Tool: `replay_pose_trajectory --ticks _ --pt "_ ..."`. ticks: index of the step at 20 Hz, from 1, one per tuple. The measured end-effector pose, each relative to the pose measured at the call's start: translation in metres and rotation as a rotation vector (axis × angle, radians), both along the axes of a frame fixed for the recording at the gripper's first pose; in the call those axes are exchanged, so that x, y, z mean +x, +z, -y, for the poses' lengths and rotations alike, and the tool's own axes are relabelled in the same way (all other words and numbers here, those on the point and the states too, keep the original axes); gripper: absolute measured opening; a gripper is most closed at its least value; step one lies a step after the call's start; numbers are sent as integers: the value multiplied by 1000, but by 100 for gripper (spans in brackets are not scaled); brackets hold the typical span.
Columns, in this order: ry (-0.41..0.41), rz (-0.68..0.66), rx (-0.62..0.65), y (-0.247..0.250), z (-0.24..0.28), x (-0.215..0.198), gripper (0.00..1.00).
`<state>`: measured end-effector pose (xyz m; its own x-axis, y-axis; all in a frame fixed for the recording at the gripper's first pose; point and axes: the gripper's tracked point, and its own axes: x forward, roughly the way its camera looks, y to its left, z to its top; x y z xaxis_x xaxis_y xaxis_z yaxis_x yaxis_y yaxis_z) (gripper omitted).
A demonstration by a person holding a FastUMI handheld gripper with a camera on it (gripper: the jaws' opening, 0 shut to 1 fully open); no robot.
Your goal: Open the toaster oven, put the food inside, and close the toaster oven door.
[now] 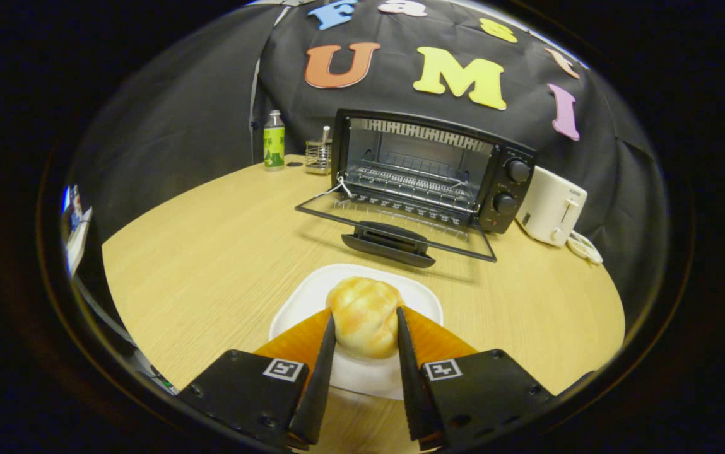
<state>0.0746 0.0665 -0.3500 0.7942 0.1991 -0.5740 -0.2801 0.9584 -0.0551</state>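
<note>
Bare table (211, 252) lies between plate (422, 302) and the toaster oven's dropped door (394, 224), and my gripper (365, 325) is clamped on the bun (364, 315).

Bun (364, 315) on plate (354, 372); toaster oven (431, 167) door (394, 227) open flat.

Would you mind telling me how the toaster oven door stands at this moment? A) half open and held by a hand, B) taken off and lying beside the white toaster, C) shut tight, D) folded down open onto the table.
D: the toaster oven door lies folded down, baring the rack, while the fingers flank the bun on the white plate.
</note>
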Motion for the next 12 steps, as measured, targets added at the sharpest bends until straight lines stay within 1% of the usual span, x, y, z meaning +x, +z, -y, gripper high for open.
replay_pose_trajectory --ticks 3,6,10,12 --pt "-39 30 110 23 5 4 52" --pt "-59 84 258 57 1 15 52" --pt "-61 132 466 100 -13 44 52" --pt "-75 141 533 115 -16 67 52"
